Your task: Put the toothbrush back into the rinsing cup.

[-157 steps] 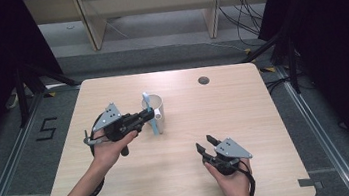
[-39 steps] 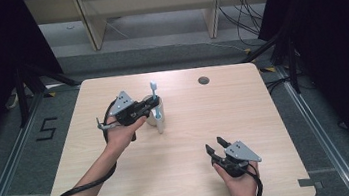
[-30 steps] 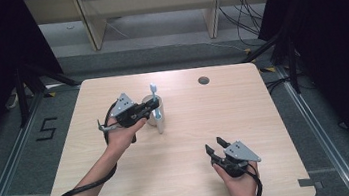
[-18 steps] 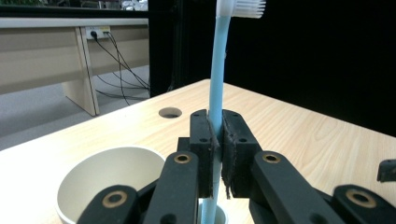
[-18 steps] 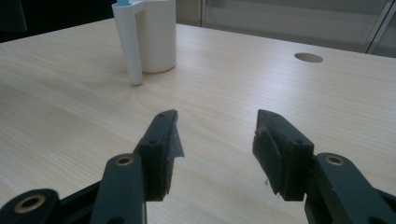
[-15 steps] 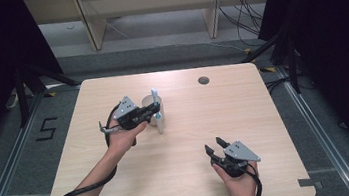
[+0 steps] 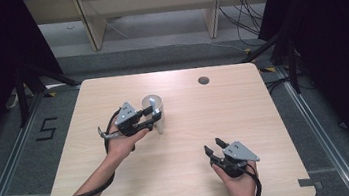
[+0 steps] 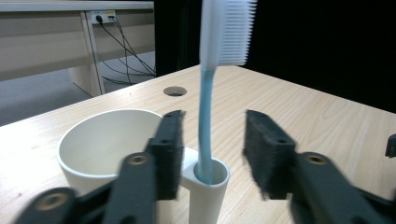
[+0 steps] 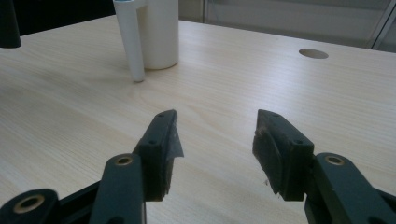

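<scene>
Now the left gripper (image 8: 212, 149) has just been opening; its jaws stand apart on either side of the blue toothbrush (image 8: 205, 126), touching neither, which stands upright in the white cup's (image 8: 105, 144) side tube; the right gripper (image 9: 215, 140) gapes wide, holding nothing

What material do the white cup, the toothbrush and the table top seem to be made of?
The cup looks like matte plastic or glazed ceramic: smooth, even off-white wall, soft sheen; I cannot tell which. The toothbrush seems plastic, with a glossy pale blue handle and a white head whose bristles look like soft silicone or nylon. The table looks like light wood laminate: regular printed-looking grain, flat satin surface.
</scene>
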`<action>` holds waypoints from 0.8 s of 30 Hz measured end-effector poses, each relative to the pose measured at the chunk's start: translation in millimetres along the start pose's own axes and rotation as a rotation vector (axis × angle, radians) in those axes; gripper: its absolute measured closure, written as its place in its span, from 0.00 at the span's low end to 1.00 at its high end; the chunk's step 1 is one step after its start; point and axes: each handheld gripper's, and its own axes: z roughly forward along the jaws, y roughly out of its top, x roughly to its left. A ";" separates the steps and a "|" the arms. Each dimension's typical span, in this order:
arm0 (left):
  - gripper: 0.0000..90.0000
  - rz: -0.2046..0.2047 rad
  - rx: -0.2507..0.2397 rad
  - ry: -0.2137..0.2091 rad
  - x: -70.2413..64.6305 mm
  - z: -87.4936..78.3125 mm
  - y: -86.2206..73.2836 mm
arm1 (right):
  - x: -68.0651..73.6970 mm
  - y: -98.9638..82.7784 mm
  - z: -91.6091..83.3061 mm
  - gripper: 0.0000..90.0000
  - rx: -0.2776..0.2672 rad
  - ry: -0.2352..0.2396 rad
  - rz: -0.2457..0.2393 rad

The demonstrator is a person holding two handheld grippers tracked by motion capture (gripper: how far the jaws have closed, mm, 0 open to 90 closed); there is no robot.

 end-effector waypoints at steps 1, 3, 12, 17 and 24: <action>0.56 -0.003 0.001 0.002 -0.9 -1.2 0.1 | -1.3 -0.1 0.7 0.55 -0.016 -0.008 -0.021; 0.50 -0.004 -0.007 0.006 -2.4 -2.9 0.5 | -1.8 0.0 0.3 0.55 -0.012 -0.012 -0.031; 0.39 -0.019 0.013 0.010 -2.9 -18.1 -1.9 | 0.5 -1.1 0.9 0.55 -0.011 0.000 0.015; 0.37 -0.009 0.013 0.012 -2.1 -32.7 -2.6 | -0.3 -1.6 2.5 0.55 -0.002 0.014 0.001; 0.37 -0.015 0.010 0.015 -2.3 -50.4 -6.5 | 0.2 -1.5 2.2 0.55 0.000 0.014 0.007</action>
